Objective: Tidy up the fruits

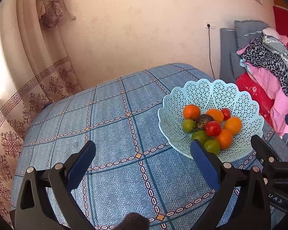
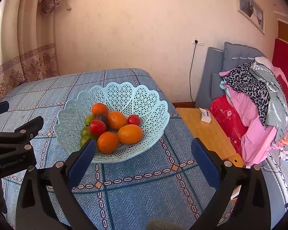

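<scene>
A light blue lattice basket (image 1: 211,94) (image 2: 124,94) stands on the blue checked tablecloth. It holds several oranges (image 1: 191,112) (image 2: 130,134), red tomatoes (image 1: 213,128) (image 2: 97,127), green fruits (image 1: 189,125) (image 2: 89,119) and one dark fruit (image 1: 204,120) (image 2: 102,117). My left gripper (image 1: 143,151) is open and empty, above the cloth to the left of the basket. My right gripper (image 2: 144,149) is open and empty, just in front of the basket's near rim. Each gripper shows at the edge of the other's view.
The table (image 1: 113,126) reaches back to a wall with a curtain (image 1: 28,88) at the left. A small wooden side table (image 2: 207,132) with a white card stands to the right, beside a pile of clothes and bedding (image 2: 255,103) and grey cushions (image 2: 232,57).
</scene>
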Tool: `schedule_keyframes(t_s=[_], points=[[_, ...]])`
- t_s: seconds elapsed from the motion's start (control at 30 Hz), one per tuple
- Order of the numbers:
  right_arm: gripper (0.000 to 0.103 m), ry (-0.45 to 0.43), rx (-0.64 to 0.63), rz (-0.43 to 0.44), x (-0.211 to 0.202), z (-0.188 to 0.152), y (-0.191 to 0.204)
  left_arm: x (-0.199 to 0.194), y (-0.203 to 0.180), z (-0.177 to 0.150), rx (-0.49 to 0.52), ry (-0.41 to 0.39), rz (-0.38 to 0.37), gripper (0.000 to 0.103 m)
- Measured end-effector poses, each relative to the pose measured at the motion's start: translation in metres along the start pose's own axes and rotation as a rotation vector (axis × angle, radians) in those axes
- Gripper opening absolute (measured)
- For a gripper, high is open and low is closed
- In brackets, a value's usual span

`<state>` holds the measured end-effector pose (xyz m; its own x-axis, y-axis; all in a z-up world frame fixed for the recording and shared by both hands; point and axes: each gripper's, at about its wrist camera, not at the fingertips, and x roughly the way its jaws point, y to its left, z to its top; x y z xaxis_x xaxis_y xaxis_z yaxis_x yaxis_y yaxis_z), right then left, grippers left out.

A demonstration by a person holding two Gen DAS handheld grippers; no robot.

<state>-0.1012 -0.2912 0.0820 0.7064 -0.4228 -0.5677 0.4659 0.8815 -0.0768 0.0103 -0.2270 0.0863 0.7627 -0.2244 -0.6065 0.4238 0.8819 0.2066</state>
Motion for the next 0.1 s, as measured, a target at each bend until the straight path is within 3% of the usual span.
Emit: schedule_keyframes(t_s=[0.1], points=[[0.100, -0.003, -0.007, 0.009, -0.002, 0.000, 0.003, 0.006, 0.014, -0.005, -0.049, 0.033, 0.003, 0.098]])
